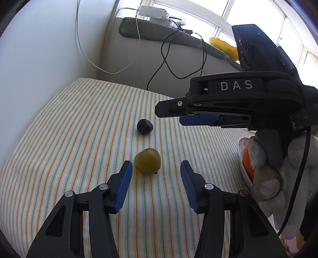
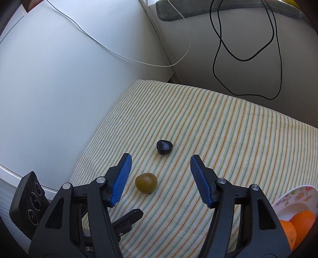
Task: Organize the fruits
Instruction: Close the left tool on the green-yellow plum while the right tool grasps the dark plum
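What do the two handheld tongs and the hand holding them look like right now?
Both tongs, left and right, have black angular frames with silver pivot bolts and ribbed blue pads. The right one carries white "DAS" lettering and a black cable. The right hand wears a white knit glove.

Domestic room, a lived-in home rather than a lab or shop. Evidence: striped cloth (image 1: 79, 129) in orange, green and cream spread over a soft, cushioned surface filling the lower frame; plain white wall (image 1: 39, 49) at upper left; bright window (image 1: 248, 13) along the upper right; grey mat (image 1: 159, 33) on the sill below it, carrying a white power adapter (image 1: 153, 12); white cable (image 2: 119, 55) and black cable (image 2: 218, 49) hanging loose down the wall; floral-patterned dish (image 2: 298, 193) at lower right.
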`<state>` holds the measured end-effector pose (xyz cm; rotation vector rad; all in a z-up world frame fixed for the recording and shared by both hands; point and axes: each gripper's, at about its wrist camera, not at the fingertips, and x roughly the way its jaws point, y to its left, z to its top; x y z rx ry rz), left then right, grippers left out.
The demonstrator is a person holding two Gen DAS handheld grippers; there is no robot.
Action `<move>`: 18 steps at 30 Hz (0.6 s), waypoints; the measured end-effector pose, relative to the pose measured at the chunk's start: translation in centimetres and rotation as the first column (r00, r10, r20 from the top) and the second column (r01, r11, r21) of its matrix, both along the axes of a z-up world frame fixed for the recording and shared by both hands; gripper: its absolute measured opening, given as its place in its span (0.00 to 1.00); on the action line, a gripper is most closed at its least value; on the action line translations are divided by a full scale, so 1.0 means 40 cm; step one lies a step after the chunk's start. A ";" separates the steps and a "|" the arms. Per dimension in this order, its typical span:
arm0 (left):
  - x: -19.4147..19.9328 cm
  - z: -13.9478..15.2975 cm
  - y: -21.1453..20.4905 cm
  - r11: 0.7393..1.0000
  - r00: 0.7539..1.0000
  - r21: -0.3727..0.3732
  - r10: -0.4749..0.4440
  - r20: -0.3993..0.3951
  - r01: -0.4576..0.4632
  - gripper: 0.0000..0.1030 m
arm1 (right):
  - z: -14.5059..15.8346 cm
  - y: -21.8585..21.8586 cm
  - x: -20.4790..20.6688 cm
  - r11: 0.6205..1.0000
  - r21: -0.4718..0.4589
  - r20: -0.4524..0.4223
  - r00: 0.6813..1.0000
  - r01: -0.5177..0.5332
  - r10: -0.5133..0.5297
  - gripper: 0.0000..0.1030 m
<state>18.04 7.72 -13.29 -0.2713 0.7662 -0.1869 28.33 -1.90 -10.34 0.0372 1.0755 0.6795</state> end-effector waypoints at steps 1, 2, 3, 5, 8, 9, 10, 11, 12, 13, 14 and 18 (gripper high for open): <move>0.005 -0.003 0.000 1.000 1.000 0.002 -0.001 -0.003 0.001 0.44 | -0.010 0.007 0.010 1.000 -0.001 -0.013 1.000 0.003 -0.003 0.57; 0.009 -0.005 0.000 1.000 1.000 0.003 -0.003 -0.005 0.003 0.43 | -0.020 0.014 0.019 1.000 0.000 -0.029 1.000 0.005 -0.005 0.52; 0.014 -0.006 0.000 1.000 1.000 0.005 -0.004 -0.008 0.004 0.43 | -0.030 0.019 0.031 1.000 0.001 -0.045 0.999 0.006 -0.006 0.50; 0.020 -0.008 0.001 1.000 1.000 0.005 -0.005 -0.012 0.005 0.43 | -0.043 0.032 0.043 1.000 0.003 -0.060 0.998 0.009 -0.009 0.48; 0.029 -0.016 0.004 1.000 1.000 0.003 -0.003 -0.020 0.003 0.43 | -0.055 0.050 0.059 1.000 -0.010 -0.064 0.998 0.009 -0.009 0.45; 0.033 -0.018 0.003 1.000 1.000 0.002 -0.005 -0.023 0.005 0.43 | -0.060 0.055 0.067 1.000 -0.014 -0.064 0.998 0.009 -0.010 0.44; 0.035 -0.020 0.002 1.000 1.000 0.003 -0.006 -0.026 0.006 0.43 | -0.064 0.060 0.073 1.000 -0.018 -0.066 0.998 0.010 -0.012 0.44; 0.038 -0.021 0.002 1.000 1.000 0.004 -0.008 -0.028 0.008 0.43 | -0.069 0.063 0.078 1.000 -0.022 -0.067 0.998 0.013 -0.014 0.43; 0.044 -0.022 0.001 1.000 0.999 0.005 -0.009 -0.031 0.009 0.43 | -0.074 0.067 0.083 1.000 -0.026 -0.068 0.998 0.013 -0.015 0.43; 0.046 -0.023 0.000 1.000 0.999 0.006 -0.010 -0.032 0.010 0.43 | -0.078 0.070 0.087 0.999 -0.031 -0.068 0.998 0.013 -0.015 0.42; 0.047 -0.024 -0.001 1.000 0.999 0.008 -0.011 -0.034 0.012 0.43 | -0.083 0.074 0.091 0.999 -0.034 -0.070 0.997 0.012 -0.014 0.41; 0.054 -0.031 -0.002 1.000 0.999 0.013 -0.015 -0.045 0.015 0.41 | -0.103 0.096 0.100 0.999 -0.048 -0.073 0.997 0.002 -0.005 0.37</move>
